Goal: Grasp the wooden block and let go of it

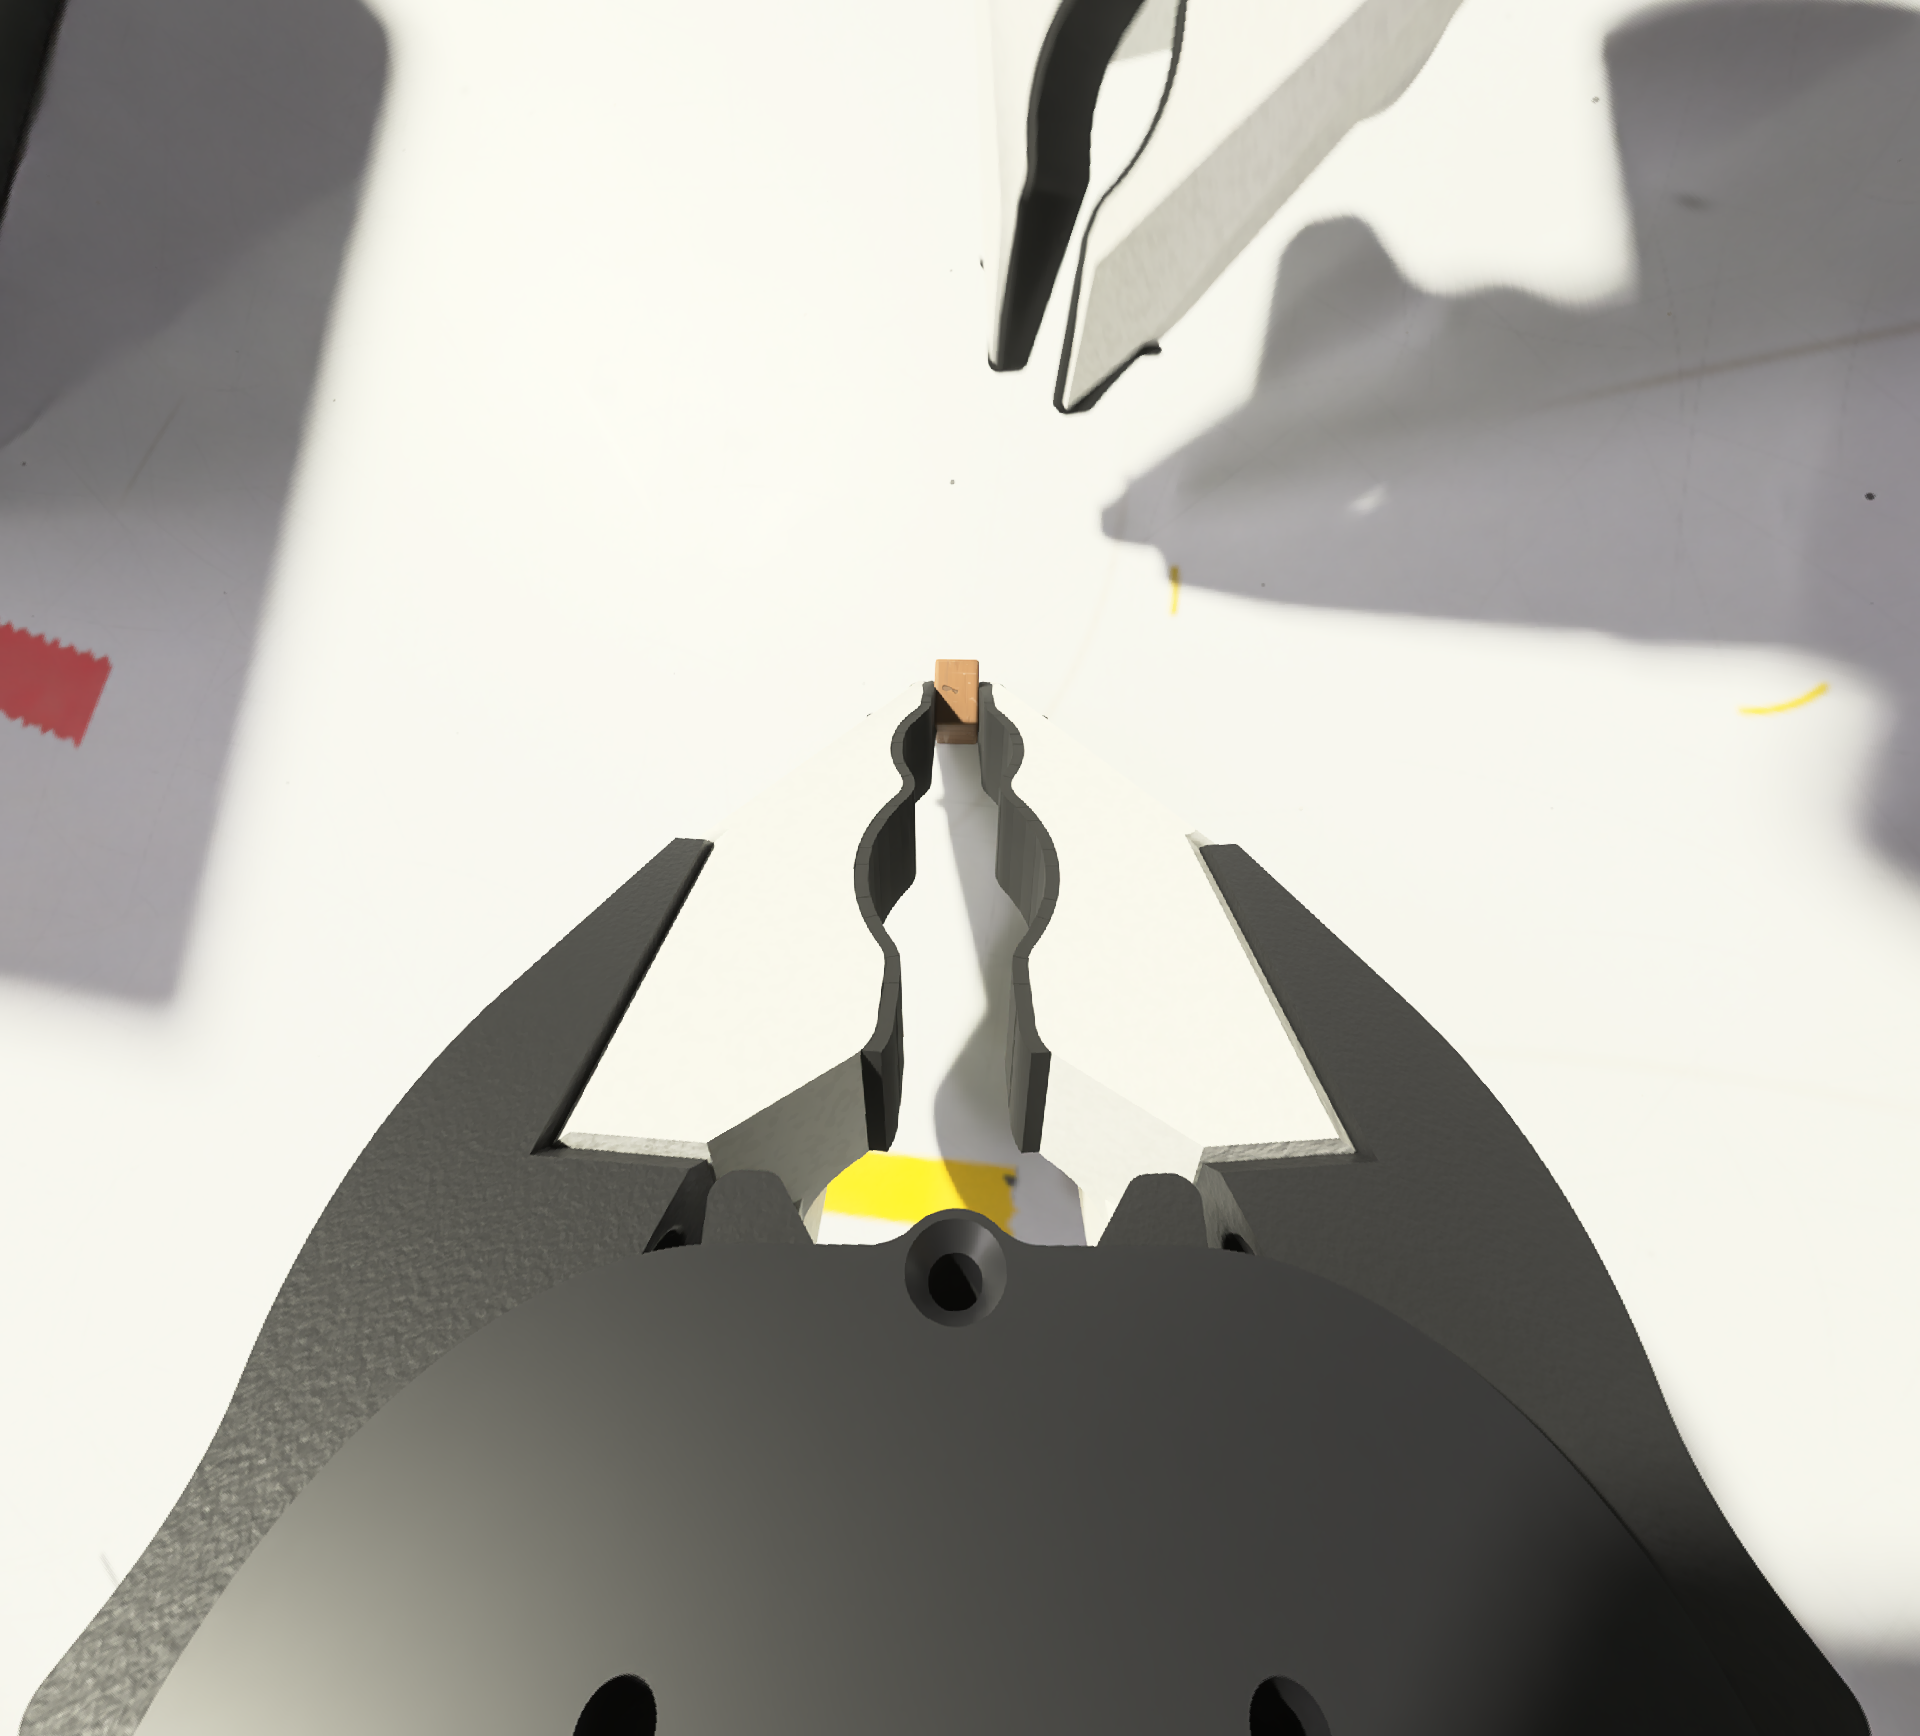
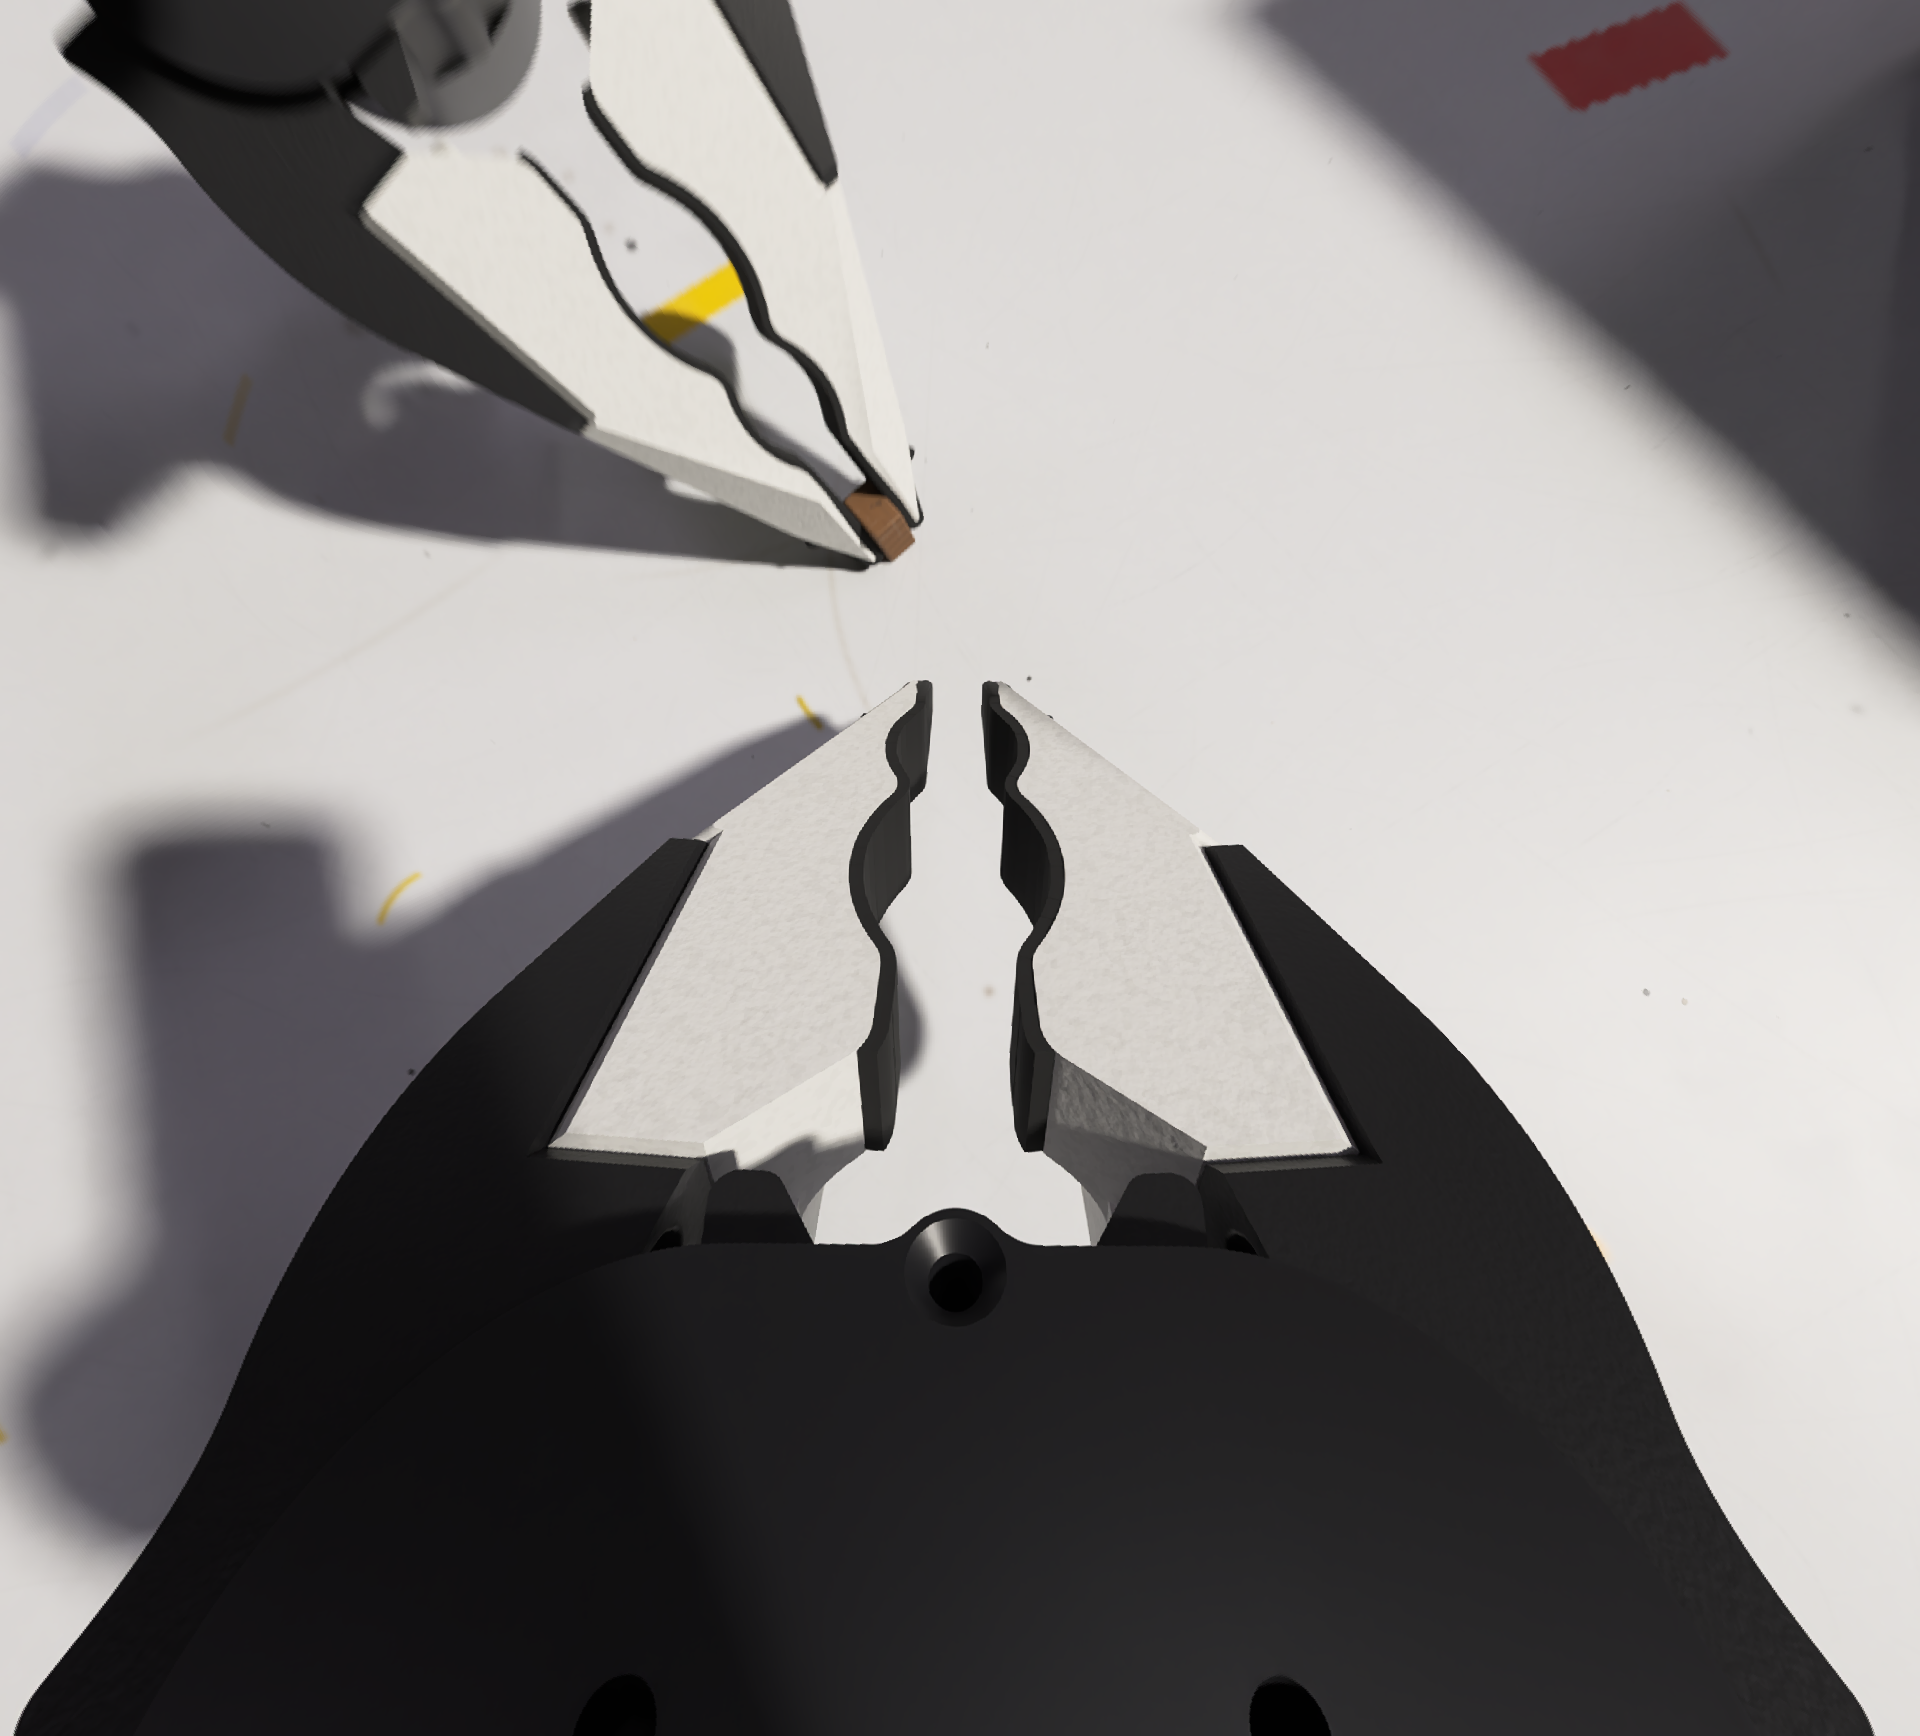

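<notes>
The small wooden block (image 1: 956, 697) sits between the fingertips of my left gripper (image 1: 956, 707), which is shut on it just above the white table. The right wrist view shows the same left gripper (image 2: 888, 533) at upper left with the wooden block (image 2: 881, 527) pinched at its tips. My right gripper (image 2: 956, 699) has its jaws a narrow gap apart and holds nothing. It hangs a short way from the block, tips pointing toward it. It also shows in the left wrist view (image 1: 1049, 372) at the top.
A white table (image 1: 623, 336) with grey shadows. A red tape patch (image 1: 47, 684) lies at the left, also in the right wrist view (image 2: 1626, 55) at upper right. A yellow tape strip (image 1: 914, 1187) lies under my left gripper. Thin yellow marks (image 1: 1782, 701) lie at the right.
</notes>
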